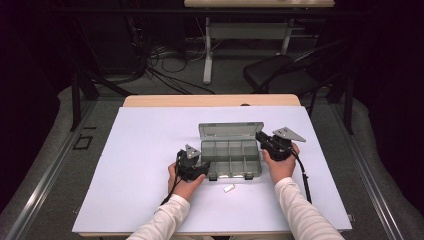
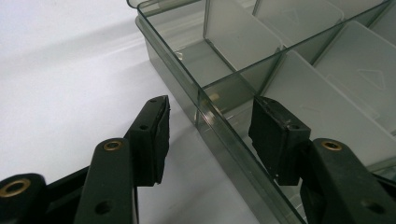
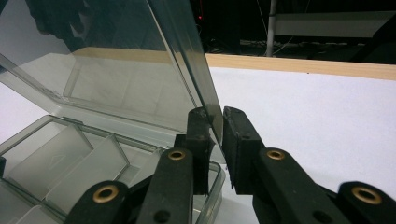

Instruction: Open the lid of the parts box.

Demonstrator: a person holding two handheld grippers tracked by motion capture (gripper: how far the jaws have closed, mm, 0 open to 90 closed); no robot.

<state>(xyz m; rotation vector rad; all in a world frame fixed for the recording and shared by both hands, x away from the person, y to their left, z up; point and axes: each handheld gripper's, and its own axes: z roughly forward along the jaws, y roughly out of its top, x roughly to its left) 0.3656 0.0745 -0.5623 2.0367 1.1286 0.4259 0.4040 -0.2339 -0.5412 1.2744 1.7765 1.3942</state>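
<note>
Jaws of the left gripper [image 2: 208,135] stand apart, straddling the left wall of the clear compartment box [image 2: 299,88]: one pad sits outside on the white table cover [image 2: 56,84], the other inside over a compartment, and neither presses on the wall. Seen from the right gripper view, the right gripper [image 3: 215,140] has its jaws drawn narrow and pinched on the right edge of the box's lid [image 3: 140,60], which stands raised and tilted back from the tray.

From the high view, the box [image 1: 230,156] lies near the middle of the table [image 1: 150,150], a little toward the near side, with its lid [image 1: 230,130] open at the far edge and its dividers showing rows of compartments. The left gripper [image 1: 196,167] is at the box's near left corner, held by the person's left hand [image 1: 182,182]. The right gripper [image 1: 265,139] is at the lid's right end, in the right hand [image 1: 281,162]. A small white piece [image 1: 229,188] lies on the cover just near the box's front wall, between the two forearms, apart from both grippers.
</note>
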